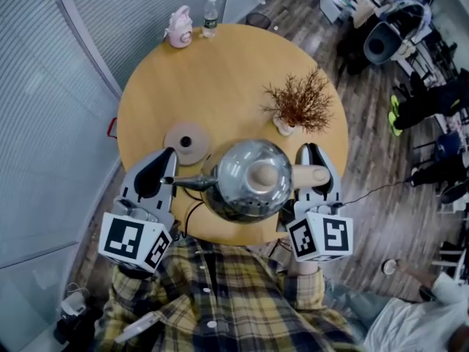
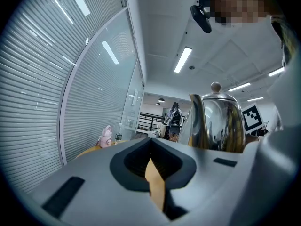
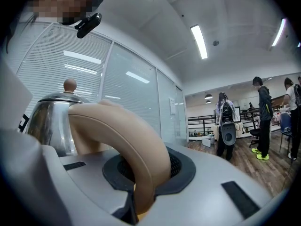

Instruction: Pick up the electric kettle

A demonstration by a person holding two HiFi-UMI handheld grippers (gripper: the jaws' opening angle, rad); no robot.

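The steel electric kettle [image 1: 245, 180] with its tan knob hangs over the near edge of the round wooden table [image 1: 227, 72], spout pointing left. My right gripper [image 1: 314, 164] is shut on the kettle's tan handle [image 1: 311, 174]. In the right gripper view that handle [image 3: 127, 135] curves down between the dark pads, with the kettle body [image 3: 51, 121] at the left. The left gripper [image 1: 155, 171] sits just left of the spout, shut and holding nothing. In the left gripper view, the left gripper [image 2: 153, 173] has the kettle [image 2: 218, 124] to its right. The round kettle base [image 1: 187, 142] lies bare on the table.
A dried plant in a small vase [image 1: 297, 105] stands at the table's right. A pink bottle [image 1: 179, 28] and a water bottle [image 1: 210, 15] stand at the far edge. A glass wall with blinds [image 1: 44, 86] curves along the left. Chairs and people fill the room to the right.
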